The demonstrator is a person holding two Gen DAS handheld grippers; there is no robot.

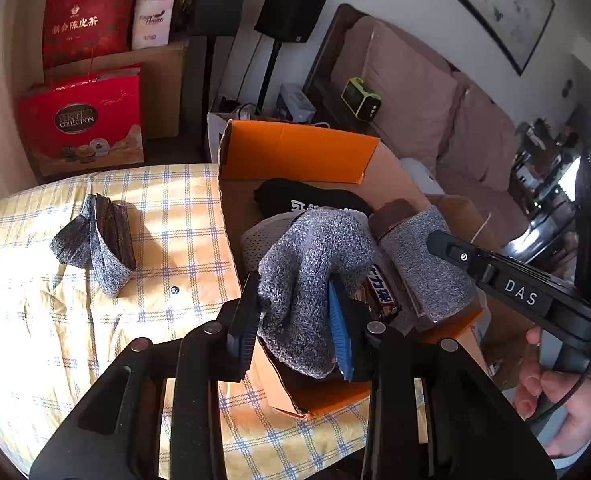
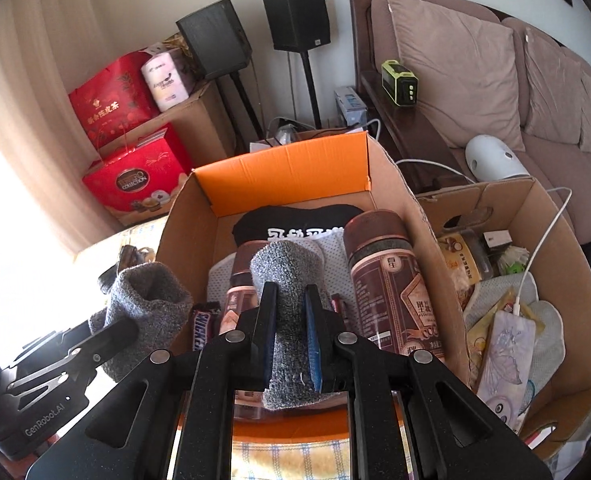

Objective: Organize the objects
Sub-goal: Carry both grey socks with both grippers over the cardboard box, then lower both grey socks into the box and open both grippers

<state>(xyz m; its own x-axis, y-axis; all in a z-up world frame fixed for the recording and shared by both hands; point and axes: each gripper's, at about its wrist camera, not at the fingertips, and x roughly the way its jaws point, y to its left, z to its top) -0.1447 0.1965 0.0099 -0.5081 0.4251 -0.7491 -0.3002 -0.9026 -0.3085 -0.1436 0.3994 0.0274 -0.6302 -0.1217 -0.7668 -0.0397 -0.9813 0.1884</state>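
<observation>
Left gripper: fingers part open, clamped on a grey sock over the box edge; right gripper: fingers nearly closed, pinching another grey sock above the box interior. Box holds jars, a Snickers bar and black cloth; a third sock lies on the checked counter, well apart.

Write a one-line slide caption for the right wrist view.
Right gripper clamps a grey knit sock over the open cardboard box holding brown canisters.
</observation>
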